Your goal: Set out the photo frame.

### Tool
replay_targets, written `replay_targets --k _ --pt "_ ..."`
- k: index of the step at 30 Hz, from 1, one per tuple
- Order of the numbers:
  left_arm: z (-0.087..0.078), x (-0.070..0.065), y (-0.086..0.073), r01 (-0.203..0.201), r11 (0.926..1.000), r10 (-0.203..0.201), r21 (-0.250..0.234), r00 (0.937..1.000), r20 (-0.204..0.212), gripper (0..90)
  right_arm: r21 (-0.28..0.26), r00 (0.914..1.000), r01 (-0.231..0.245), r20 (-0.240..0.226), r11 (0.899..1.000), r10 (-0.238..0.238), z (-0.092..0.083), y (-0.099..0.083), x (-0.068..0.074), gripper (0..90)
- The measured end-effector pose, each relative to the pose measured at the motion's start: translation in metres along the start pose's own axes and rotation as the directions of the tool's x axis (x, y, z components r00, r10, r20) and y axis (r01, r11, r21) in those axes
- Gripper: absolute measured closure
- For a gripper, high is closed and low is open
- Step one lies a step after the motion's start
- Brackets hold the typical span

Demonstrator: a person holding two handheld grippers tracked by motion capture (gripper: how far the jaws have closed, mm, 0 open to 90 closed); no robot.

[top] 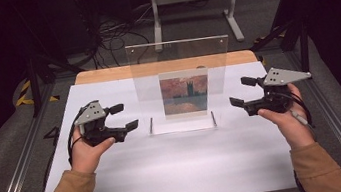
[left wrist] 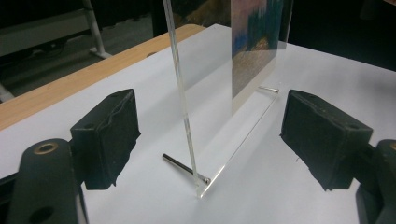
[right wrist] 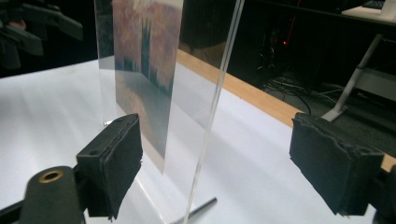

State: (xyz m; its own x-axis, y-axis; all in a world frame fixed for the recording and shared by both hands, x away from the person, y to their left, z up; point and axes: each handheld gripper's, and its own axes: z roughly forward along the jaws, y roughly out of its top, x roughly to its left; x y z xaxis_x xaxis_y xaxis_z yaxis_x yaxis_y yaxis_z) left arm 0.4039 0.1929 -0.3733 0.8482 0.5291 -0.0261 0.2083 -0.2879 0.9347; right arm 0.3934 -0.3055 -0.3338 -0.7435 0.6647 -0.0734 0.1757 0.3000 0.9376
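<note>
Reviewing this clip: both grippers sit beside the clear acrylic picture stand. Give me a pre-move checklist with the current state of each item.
1. Left gripper open, nothing held: ok.
2. Right gripper open, nothing held: ok.
3. Acrylic stand upright on the white table cover: ok.
4. Picture card seated in the stand, upright: ok.
5. Both metal foot pins in place at the stand's base: ok.
6. Stand's left edge lies between the left gripper's jaws, right edge between the right gripper's, untouched: ok.
</note>
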Motion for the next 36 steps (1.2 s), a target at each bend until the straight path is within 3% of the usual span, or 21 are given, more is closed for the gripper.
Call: replay_targets --k 8,12,19,26,29,33,36 --pt "-0.017 -0.010 -0.018 0.008 0.9999 -0.008 0.013 0.9999 -0.012 20.7 0.012 0.9988 -0.049 0.004 0.999 0.049 -0.014 -0.022 0.003 18.2" --pt "-0.025 -0.013 -0.029 0.015 0.9996 -0.014 0.022 0.9997 -0.020 20.6 0.009 0.9986 -0.050 0.020 0.999 0.050 -0.023 -0.037 0.009 18.0" --pt "-0.026 -0.014 -0.050 0.033 0.9983 -0.030 0.047 0.9979 -0.057 22.3 0.005 0.9971 -0.067 0.038 0.998 0.066 -0.027 -0.057 0.014 17.4" --pt "-0.028 -0.014 -0.062 0.034 0.9977 -0.031 0.058 0.9980 -0.056 22.2 0.024 0.9968 -0.073 0.035 0.997 0.072 -0.026 -0.073 0.017 15.1" --pt "-0.029 -0.014 -0.073 0.054 0.9976 -0.051 0.043 0.9970 -0.058 22.0 0.034 0.9958 -0.086 0.034 0.996 0.085 -0.024 -0.082 0.018 14.9" --pt "-0.026 -0.016 -0.081 0.051 0.9961 -0.046 0.072 0.9967 -0.067 20.9 0.056 0.9947 -0.099 0.036 0.994 0.097 -0.022 -0.094 0.019 14.4" --pt "-0.024 -0.012 -0.087 0.086 0.9941 -0.083 0.065 0.9949 -0.057 20.5 0.066 0.9926 -0.118 0.038 0.991 0.115 -0.021 -0.103 0.018 13.9"
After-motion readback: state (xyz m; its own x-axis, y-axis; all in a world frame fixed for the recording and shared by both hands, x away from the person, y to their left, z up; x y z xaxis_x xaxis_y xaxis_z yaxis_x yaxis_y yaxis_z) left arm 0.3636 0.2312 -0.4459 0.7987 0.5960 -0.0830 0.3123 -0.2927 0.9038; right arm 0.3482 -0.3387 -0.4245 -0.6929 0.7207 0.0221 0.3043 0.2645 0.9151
